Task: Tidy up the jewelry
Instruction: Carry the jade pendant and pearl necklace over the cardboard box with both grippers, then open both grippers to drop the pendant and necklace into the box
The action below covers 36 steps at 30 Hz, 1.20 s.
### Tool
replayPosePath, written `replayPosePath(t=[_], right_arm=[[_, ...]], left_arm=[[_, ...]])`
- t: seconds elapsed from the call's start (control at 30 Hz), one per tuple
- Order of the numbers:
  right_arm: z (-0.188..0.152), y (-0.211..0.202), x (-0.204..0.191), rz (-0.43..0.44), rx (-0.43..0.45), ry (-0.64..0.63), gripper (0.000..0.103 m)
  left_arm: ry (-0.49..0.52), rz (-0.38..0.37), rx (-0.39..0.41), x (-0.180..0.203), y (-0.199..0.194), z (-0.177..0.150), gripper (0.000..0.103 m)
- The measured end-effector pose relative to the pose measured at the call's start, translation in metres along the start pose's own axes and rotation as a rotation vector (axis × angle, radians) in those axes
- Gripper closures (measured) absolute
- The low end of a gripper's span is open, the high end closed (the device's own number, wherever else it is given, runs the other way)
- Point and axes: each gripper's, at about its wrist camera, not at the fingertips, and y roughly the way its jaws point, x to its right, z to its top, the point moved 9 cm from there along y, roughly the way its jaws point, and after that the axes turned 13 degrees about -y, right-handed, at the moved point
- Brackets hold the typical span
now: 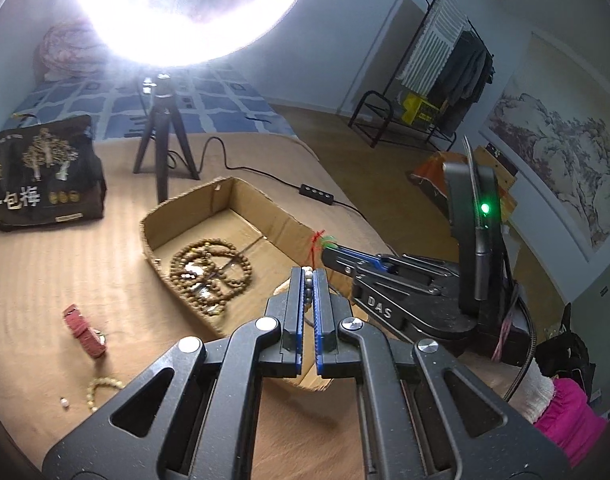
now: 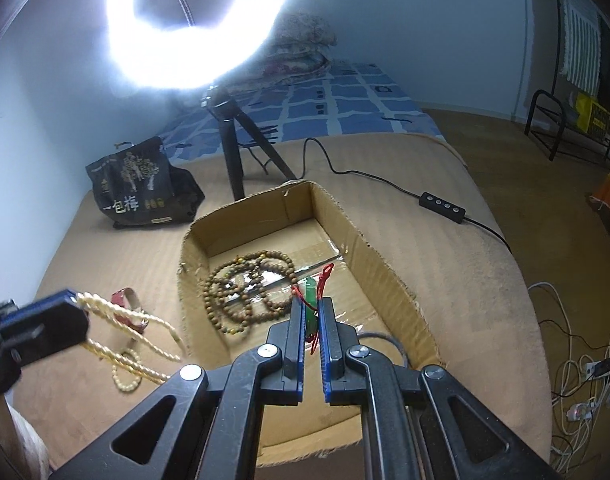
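Left gripper (image 1: 309, 276) reaches up from six o'clock in its own view, pitched down, jaws clamped nearly together, pale beads pinched at the tips. Over in the right wrist view it enters from nine o'clock, tips (image 2: 71, 300) aimed toward three, a pale necklace draped from them. Right gripper (image 2: 312, 304) also rises from six o'clock, angled steeply down, jaws pressed on a green piece with red cord. From the left camera it comes in from three o'clock, pointing toward nine, tip (image 1: 331, 250) just past the left tips. A pink sleeve shows at four o'clock.
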Motion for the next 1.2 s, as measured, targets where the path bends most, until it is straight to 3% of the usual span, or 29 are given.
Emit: replayPosePath(t=[0.3,0.33,0.43,0.5,0.93,1.07,1.2], right_arm=[[-0.003,0.023,0.008,0.013,-0.026,-0.001,0.099],[-0.003,0.025,0.008,0.01,-0.028,-0.002,0.097],[-0.004,0.028,0.013,-0.004,-0.031,0.016,0.073],[-0.004,0.029,0.016,0.004,-0.027,0.04,0.073],[-0.005,0.015,0.018,-0.034,-0.02,0.037,0.072],[-0.005,0.005,0.015,-0.044,-0.007,0.04,0.061],[-0.005,-0.006,0.009,-0.049,0.007,0.041,0.057]], left_arm=[[0.002,0.022,-0.061,-0.002,0.033,-0.009,0.101],[-0.002,0.035,-0.067,-0.005,0.036,-0.011,0.101],[-0.005,0.053,-0.077,-0.011,0.04,-0.013,0.101],[-0.003,0.062,-0.075,-0.014,0.04,-0.013,0.101],[0.03,0.103,-0.045,-0.022,0.021,-0.01,0.101],[0.027,0.119,-0.024,-0.03,0.006,-0.006,0.1],[0.021,0.129,-0.013,-0.042,-0.01,-0.003,0.094]])
